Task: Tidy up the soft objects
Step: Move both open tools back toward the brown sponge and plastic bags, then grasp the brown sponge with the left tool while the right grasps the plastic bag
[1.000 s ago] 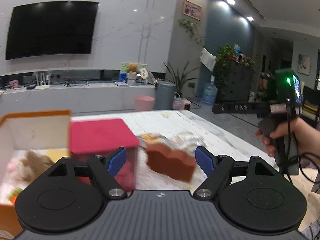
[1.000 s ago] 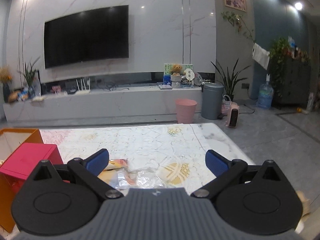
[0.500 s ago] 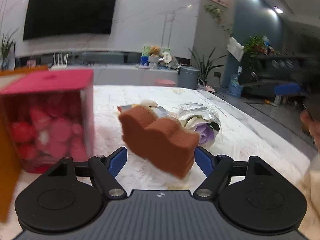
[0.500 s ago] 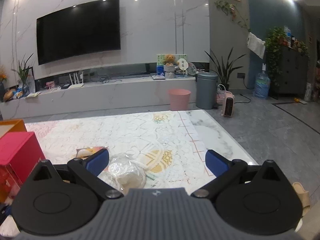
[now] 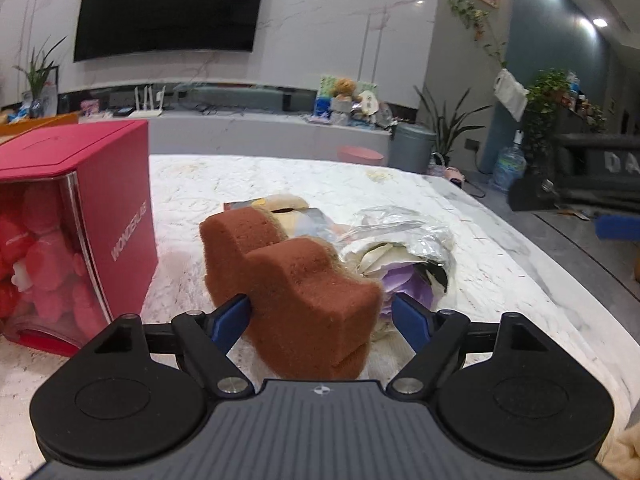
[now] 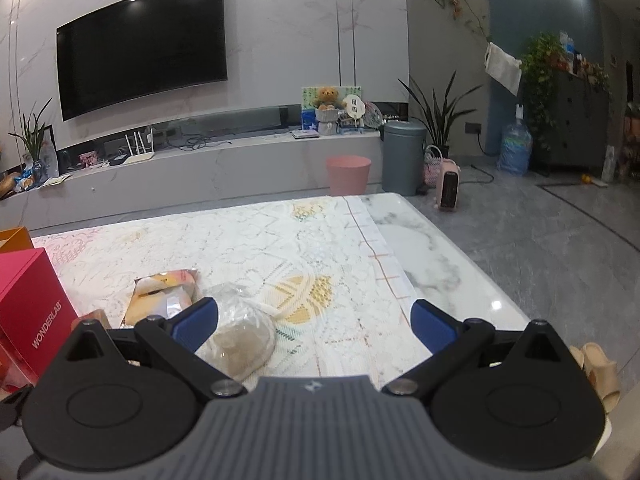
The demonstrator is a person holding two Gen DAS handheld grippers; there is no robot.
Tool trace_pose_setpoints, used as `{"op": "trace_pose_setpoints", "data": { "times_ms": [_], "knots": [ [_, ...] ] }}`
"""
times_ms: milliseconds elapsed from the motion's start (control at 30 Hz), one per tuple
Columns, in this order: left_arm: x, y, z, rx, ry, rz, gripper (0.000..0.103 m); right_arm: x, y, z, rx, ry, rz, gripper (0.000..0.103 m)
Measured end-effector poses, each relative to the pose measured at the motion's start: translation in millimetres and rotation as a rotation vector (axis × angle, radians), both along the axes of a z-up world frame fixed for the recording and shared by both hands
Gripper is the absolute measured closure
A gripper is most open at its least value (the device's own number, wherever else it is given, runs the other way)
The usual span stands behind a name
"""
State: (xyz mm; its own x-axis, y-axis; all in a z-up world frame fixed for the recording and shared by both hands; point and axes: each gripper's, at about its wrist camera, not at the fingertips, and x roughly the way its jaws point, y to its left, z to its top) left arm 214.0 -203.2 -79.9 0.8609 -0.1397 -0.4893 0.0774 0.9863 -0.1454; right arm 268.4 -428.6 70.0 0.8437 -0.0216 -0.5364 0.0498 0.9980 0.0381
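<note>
Your left tool has its blue fingers spread wide on either side of the brown sponge, a wavy-edged block that stands between them. The left finger sits right against the sponge's flank, while a narrow gap shows between the sponge and the right finger, so you cannot call this a clamp: the tool is apart around the sponge. Whether the sponge rests on the surface or is lifted off it cannot be told from this view.

Just behind the sponge lies a flat snack packet, and to its right a crinkled clear bag with pale and purple contents. To the left stands the red box marked WONDERLAB, its clear front showing pink and red plush pieces inside.

Your right tool is also apart, with nothing clamped. A clear-wrapped beige bundle lies on the patterned cloth just beside its left finger, partly between the fingers; the right finger is well apart from it. The snack packet sits just beyond that bundle, and the red box stands at the left edge.
</note>
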Motion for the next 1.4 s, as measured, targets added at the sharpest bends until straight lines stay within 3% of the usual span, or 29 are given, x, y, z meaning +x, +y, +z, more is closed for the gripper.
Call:
{"op": "trace_pose_setpoints", "data": {
  "times_ms": [200,400,500,600,800,1000,1167,1333,1400],
  "knots": [
    [-10,28,4,-0.101,0.024,-0.01,0.039,0,0,-1,0.021,0.006,-0.002,0.003],
    [-50,56,23,-0.08,-0.005,-0.067,0.064,-3,6,2,0.03,0.009,0.014,0.003],
    [-64,69,28,-0.084,0.024,-0.112,0.066,-5,11,2,0.034,0.012,0.023,0.003],
    [-70,81,27,-0.14,0.051,-0.152,0.067,-6,18,2,0.04,0.017,0.042,0.003],
    [-66,89,10,-0.21,0.045,-0.178,0.067,-6,42,0,0.06,0.034,0.11,0.003],
    [-62,82,1,-0.186,-0.004,-0.199,0.067,3,55,-17,0.056,0.076,0.145,0.003],
    [-63,82,-4,-0.216,-0.015,-0.196,0.068,13,60,-38,0.012,0.125,0.148,0.003],
    [-70,84,-3,-0.209,-0.029,-0.204,0.068,31,57,-52,0.105,0.191,0.171,0.003],
    [-74,85,-2,-0.207,-0.036,-0.21,0.068,36,60,-56,0.123,0.187,0.13,0.003]
  ]
}}
